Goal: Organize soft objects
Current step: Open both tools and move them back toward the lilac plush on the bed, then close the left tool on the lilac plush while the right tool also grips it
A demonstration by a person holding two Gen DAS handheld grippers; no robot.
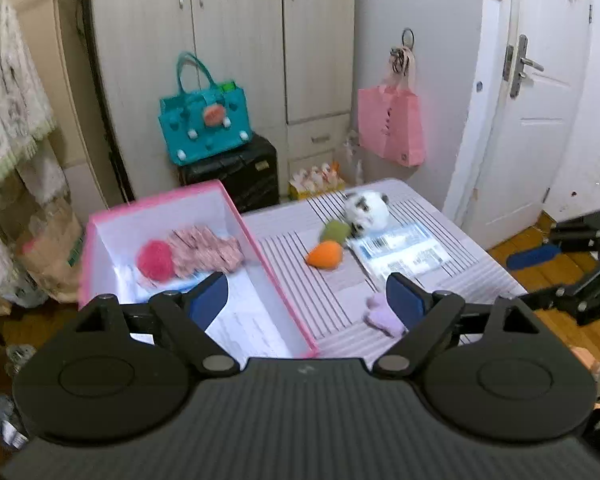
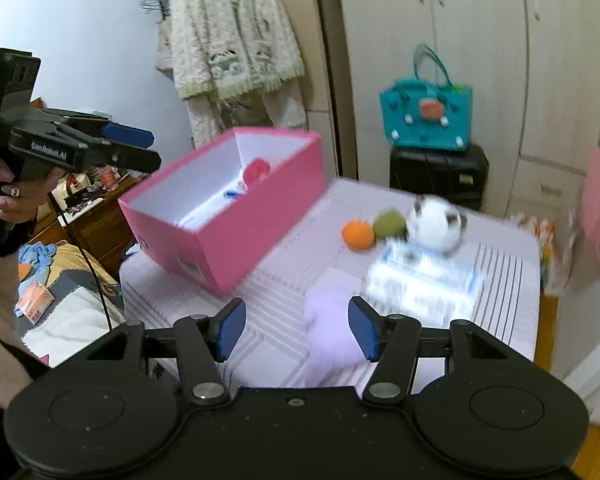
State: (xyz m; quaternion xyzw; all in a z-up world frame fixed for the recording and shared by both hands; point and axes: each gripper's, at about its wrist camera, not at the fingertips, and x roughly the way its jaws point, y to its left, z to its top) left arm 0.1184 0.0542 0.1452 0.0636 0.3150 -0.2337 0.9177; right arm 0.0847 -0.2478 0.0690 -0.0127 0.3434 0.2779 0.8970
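Note:
A pink box (image 1: 268,268) with a white inside stands on the striped table (image 1: 476,272); it holds a red pom-pom (image 1: 155,259) and a pink patterned cloth (image 1: 206,250). On the table lie an orange-and-green plush carrot (image 1: 326,254), a black-and-white plush (image 1: 366,210) and a lilac soft toy (image 1: 382,316). My left gripper (image 1: 306,298) is open and empty above the box's near corner. My right gripper (image 2: 296,328) is open, low over the lilac toy (image 2: 328,332), which lies blurred between the pads. The box (image 2: 236,216), carrot (image 2: 358,234) and plush (image 2: 434,222) lie beyond.
A plastic-wrapped packet (image 1: 400,252) lies on the table beside the plush. A teal bag (image 1: 206,120) sits on a black case behind the table, and a pink bag (image 1: 390,124) hangs on the wall. A wardrobe and a door stand behind.

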